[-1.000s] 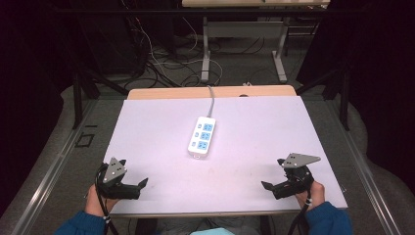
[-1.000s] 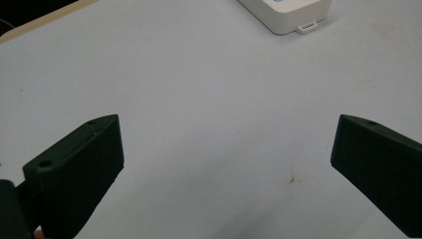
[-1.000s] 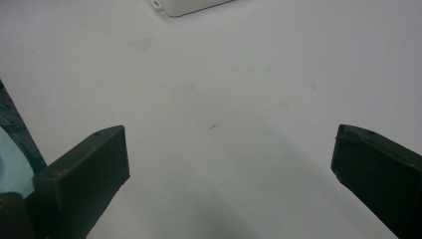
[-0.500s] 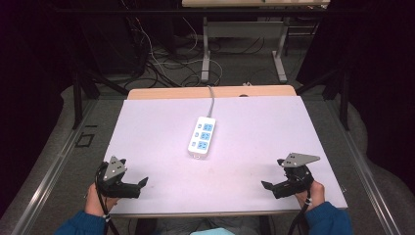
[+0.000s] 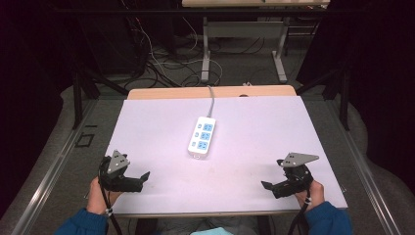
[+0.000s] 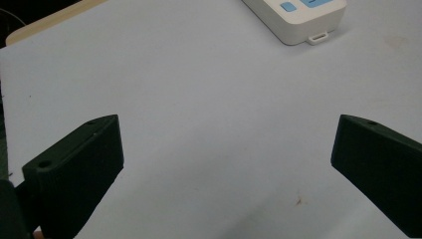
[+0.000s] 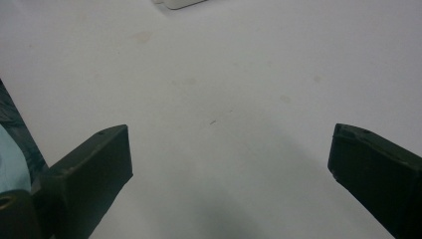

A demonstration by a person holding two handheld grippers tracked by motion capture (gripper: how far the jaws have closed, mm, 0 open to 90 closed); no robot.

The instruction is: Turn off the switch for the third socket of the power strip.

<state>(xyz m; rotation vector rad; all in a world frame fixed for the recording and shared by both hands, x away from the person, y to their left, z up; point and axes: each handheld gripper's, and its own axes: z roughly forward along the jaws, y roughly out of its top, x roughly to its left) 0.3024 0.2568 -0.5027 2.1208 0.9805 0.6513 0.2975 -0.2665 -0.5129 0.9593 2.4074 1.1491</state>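
- The white plastic power strip with blue sockets (image 5: 201, 136) lies flat in the middle of the worktop (image 5: 254, 122). Nothing touches it.
- The left hand-held gripper (image 5: 136, 182) sits near the front edge. Its jaws are wide apart and hold nothing.
- The right hand-held gripper (image 5: 271, 188) is the same, wide apart with nothing in it.
- So the work looks not yet begun; reaching for the strip is left to do.
- The worktop is pale and plain, with a few small marks. The room behind is dark, with loose cables (image 5: 161, 63) on the floor.

The strip (image 6: 303, 17) is cut off by the top edge in the left gripper view; in the right gripper view just a corner (image 7: 179, 3) shows. Its socket markings are too small to read from above.
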